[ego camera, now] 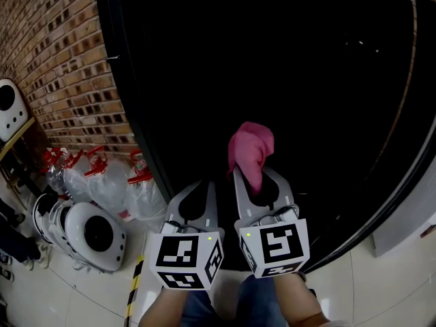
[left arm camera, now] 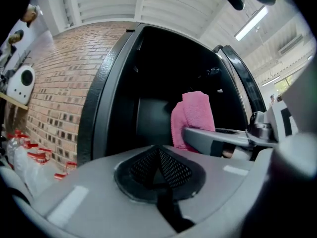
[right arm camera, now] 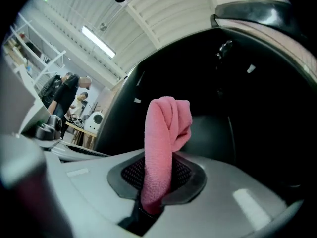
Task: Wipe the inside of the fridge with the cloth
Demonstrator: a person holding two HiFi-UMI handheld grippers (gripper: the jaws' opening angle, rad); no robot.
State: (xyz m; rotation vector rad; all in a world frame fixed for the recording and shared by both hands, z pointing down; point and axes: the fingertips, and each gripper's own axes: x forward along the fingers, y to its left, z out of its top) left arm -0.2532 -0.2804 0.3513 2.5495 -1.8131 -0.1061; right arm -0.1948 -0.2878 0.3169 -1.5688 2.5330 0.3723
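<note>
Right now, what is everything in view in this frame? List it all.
fridge: one, black, dark inside, ahead
cloth: one, pink, pinched in the right tool, before the fridge
brick wall: one, brown, left of the fridge
plastic bags: about three, clear with red, floor by the wall
round machines: two, white, floor and shelf at left
striped tape: one strip, yellow-black, floor
left tool: one, grey, shut, empty
right tool: one, grey, shut on the cloth
forearms: two, bottom edge

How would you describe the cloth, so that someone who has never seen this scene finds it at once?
Start at the large black fridge beside the brick wall. Two grey grippers point toward it; the cloth is clamped in the right gripper. It is the only pink thing here, and the left gripper beside it holds nothing.
</note>
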